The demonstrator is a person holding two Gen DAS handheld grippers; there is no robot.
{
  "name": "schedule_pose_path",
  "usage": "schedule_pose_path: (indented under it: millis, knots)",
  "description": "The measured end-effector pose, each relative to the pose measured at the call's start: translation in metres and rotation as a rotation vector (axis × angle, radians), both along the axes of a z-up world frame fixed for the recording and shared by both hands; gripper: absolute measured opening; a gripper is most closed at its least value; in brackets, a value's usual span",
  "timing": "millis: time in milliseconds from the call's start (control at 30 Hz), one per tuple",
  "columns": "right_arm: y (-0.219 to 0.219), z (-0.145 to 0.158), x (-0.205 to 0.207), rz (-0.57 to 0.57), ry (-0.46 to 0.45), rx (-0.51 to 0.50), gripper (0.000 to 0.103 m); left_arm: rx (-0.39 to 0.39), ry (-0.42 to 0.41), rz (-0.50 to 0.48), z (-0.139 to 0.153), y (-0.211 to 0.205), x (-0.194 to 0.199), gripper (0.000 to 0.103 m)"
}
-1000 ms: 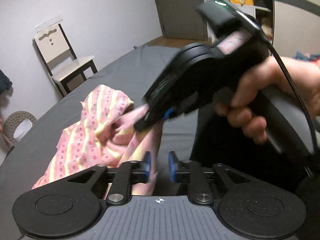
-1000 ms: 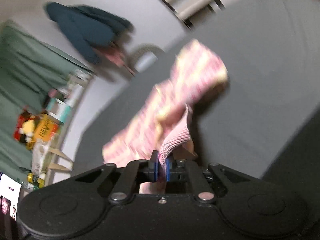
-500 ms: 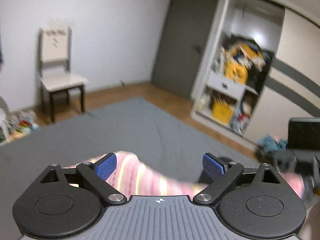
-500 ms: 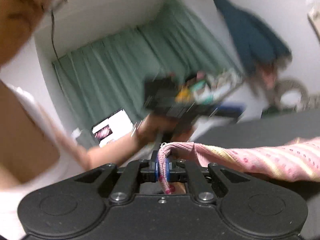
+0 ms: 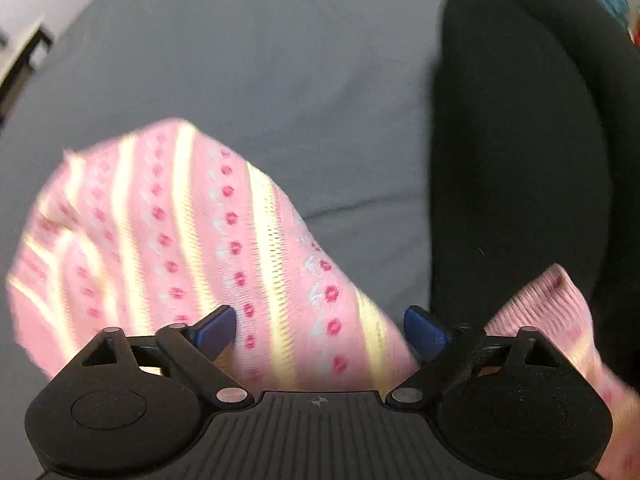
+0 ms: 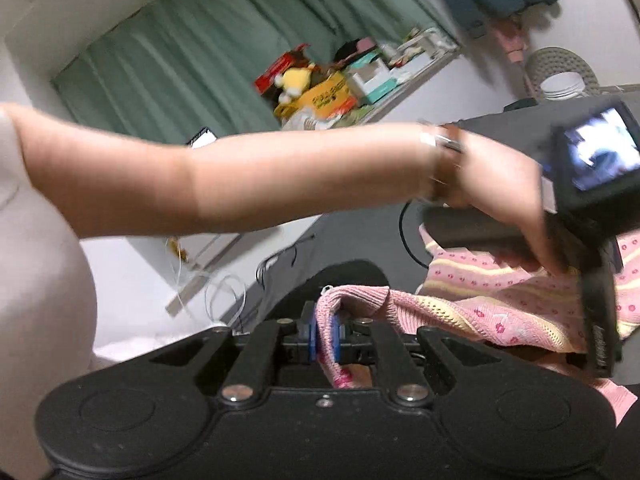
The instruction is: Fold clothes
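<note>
Much of the pink knitted garment was blurred in the left wrist view, and its near part ran out of sight under the gripper body. One garment showed, pink with pale yellow stripes and rows of small darker pink marks, draped over the grey bedsheet and across the person's black-clad leg on the right. A second patch of the same knit appeared to the right of the leg; whether it was a sleeve or a hem could not be told.

The left gripper hung over the cloth with its two blue pads spread wide, nothing between them (the fabric lay beneath, and whether it touched could not be made out).

In the right wrist view the right gripper was clamped tight on a ribbed pink edge of the garment, which trailed off to the right. A bare forearm crossed the frame, its hand gripping the handle of the other gripper, whose small lit screen showed at the far right; the fingers of that tool were hidden behind its body.

Beyond lay one green curtain and a cluttered shelf, its items too smeared to count.
</note>
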State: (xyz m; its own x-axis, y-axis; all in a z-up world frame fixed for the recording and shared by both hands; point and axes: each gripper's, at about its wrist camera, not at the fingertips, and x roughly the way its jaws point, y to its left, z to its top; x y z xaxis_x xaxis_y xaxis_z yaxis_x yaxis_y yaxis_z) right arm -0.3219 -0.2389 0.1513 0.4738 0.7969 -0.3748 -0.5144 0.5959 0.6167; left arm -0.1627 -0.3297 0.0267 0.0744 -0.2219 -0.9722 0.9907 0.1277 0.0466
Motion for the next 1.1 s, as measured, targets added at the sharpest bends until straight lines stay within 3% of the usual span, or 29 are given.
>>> schedule_pose_path:
  millis: [33, 67, 100, 133, 200, 300, 433, 500, 533, 600, 700, 733, 767, 833, 900, 933, 967, 1067, 1100]
  knots:
    - [0.001, 0.0, 0.0, 0.006, 0.0, -0.01, 0.009, -0.022, 0.005, 0.054, -0.005, 0.002, 0.006, 0.048]
    - [0.003, 0.0, 0.0, 0.001, 0.001, -0.02, 0.01, -0.044, 0.01, 0.107, -0.01, 0.004, 0.012, 0.031]
    - [0.002, 0.0, 0.0, -0.009, 0.003, -0.013, 0.01, -0.073, 0.031, 0.157, -0.009, 0.009, 0.02, 0.027]
    - [0.0, 0.0, 0.0, -0.021, 0.006, 0.0, 0.01, -0.112, 0.076, 0.216, -0.005, 0.018, 0.03, 0.015]
    - [-0.006, 0.0, 0.001, -0.05, 0.009, 0.03, 0.01, -0.217, 0.143, 0.341, 0.008, 0.04, 0.052, 0.014]
    - [-0.016, -0.002, 0.002, -0.112, 0.003, 0.076, 0.01, -0.471, 0.146, 0.57, 0.058, 0.094, 0.097, 0.013]
    - [-0.039, -0.001, 0.004, -0.19, -0.021, 0.134, 0.01, -0.917, 0.136, 0.898, 0.148, 0.218, 0.144, 0.01]
    - [-0.044, -0.002, 0.011, -0.199, -0.025, 0.133, 0.01, -1.07, 0.087, 1.011, 0.174, 0.285, 0.136, 0.01]
    - [-0.044, -0.004, 0.015, -0.196, -0.02, 0.125, 0.01, -1.098, 0.041, 1.062, 0.181, 0.318, 0.127, 0.01]
    - [-0.043, -0.01, 0.023, -0.181, 0.002, 0.112, 0.01, -1.05, -0.042, 1.159, 0.176, 0.369, 0.104, 0.01]
    - [-0.028, -0.027, 0.034, -0.118, 0.08, 0.095, 0.01, -0.757, -0.211, 1.296, 0.145, 0.421, 0.062, 0.01]
    - [-0.021, -0.032, 0.035, -0.096, 0.107, 0.083, 0.01, -0.675, -0.205, 1.317, 0.131, 0.43, 0.049, 0.011]
    - [-0.016, -0.038, 0.034, -0.077, 0.13, 0.07, 0.01, -0.626, -0.148, 1.328, 0.117, 0.438, 0.039, 0.011]
    - [-0.003, -0.046, 0.039, -0.032, 0.175, 0.05, 0.01, -0.608, -0.031, 1.346, 0.099, 0.441, 0.022, 0.017]
    - [0.003, -0.049, 0.039, -0.007, 0.193, 0.037, 0.01, -0.631, 0.01, 1.344, 0.089, 0.432, 0.014, 0.043]
    - [0.005, -0.048, 0.039, 0.0, 0.192, 0.03, 0.01, -0.648, 0.008, 1.327, 0.088, 0.423, 0.013, 0.066]
    - [0.007, -0.048, 0.039, 0.006, 0.189, 0.023, 0.01, -0.67, -0.006, 1.309, 0.091, 0.41, 0.017, 0.081]
    - [0.011, -0.044, 0.037, 0.02, 0.185, 0.004, 0.01, -0.75, -0.028, 1.219, 0.093, 0.359, 0.043, 0.086]
    - [0.013, -0.044, 0.037, 0.025, 0.189, -0.003, 0.01, -0.742, -0.02, 1.195, 0.089, 0.34, 0.054, 0.086]
